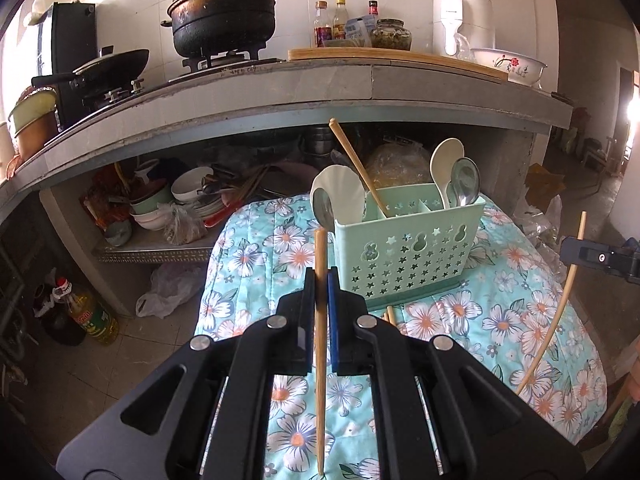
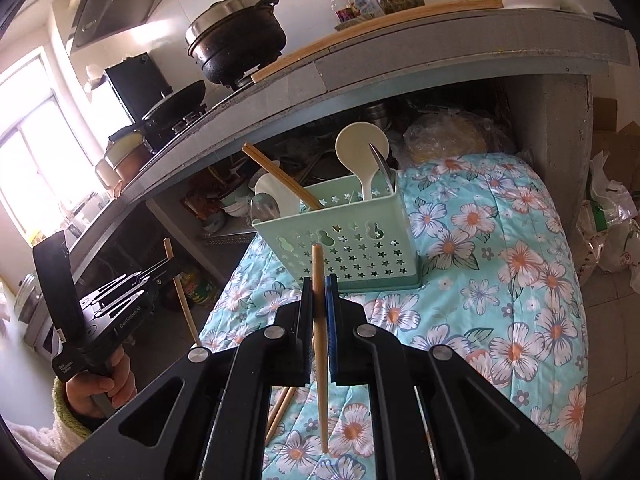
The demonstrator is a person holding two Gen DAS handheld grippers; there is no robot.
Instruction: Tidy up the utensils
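Pinching one chopstick each, the left gripper (image 1: 320,280) and right gripper (image 2: 319,286) hang just in front of the green caddy (image 1: 404,248), fingers clamped tight.

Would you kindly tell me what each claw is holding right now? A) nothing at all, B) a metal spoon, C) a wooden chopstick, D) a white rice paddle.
C: the left claw and the right claw are each shut on a wooden chopstick, near the green utensil caddy.

Daylit and sharp, blown-out window (image 2: 36,140) glare at left, strong fisheye bending, dark vignetted corners
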